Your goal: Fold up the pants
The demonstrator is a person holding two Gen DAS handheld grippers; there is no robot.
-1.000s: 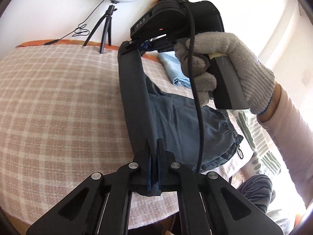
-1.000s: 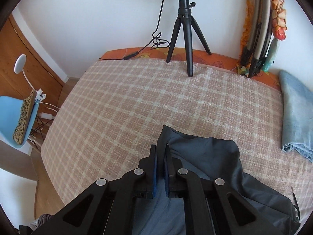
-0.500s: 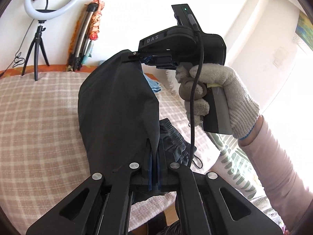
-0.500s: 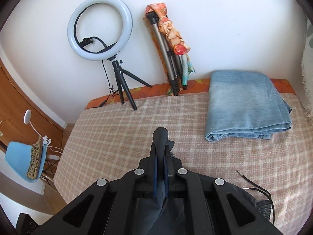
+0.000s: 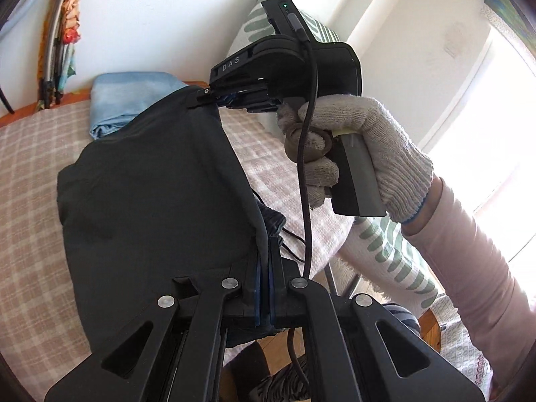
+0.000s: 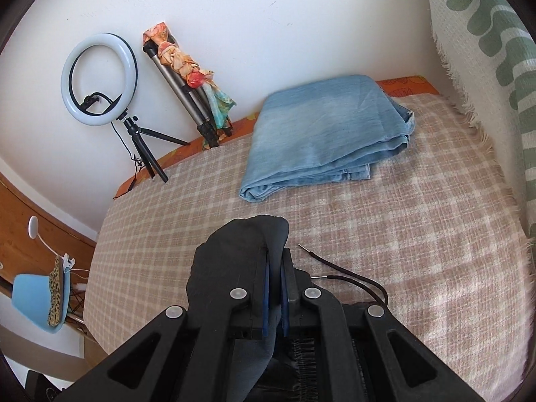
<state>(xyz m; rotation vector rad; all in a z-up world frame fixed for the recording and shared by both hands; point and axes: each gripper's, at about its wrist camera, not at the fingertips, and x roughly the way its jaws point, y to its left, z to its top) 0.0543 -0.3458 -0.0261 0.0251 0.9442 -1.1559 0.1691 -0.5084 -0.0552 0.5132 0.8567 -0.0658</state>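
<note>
Pants [image 5: 150, 194] hang stretched between both grippers, left gripper [image 5: 264, 254] and right gripper [image 6: 275, 268] each clamped on dark fabric.

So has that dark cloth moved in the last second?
Yes. The dark pants, pinched in both grippers, have swung right across the bed, from near the ring light towards the folded jeans.
</note>
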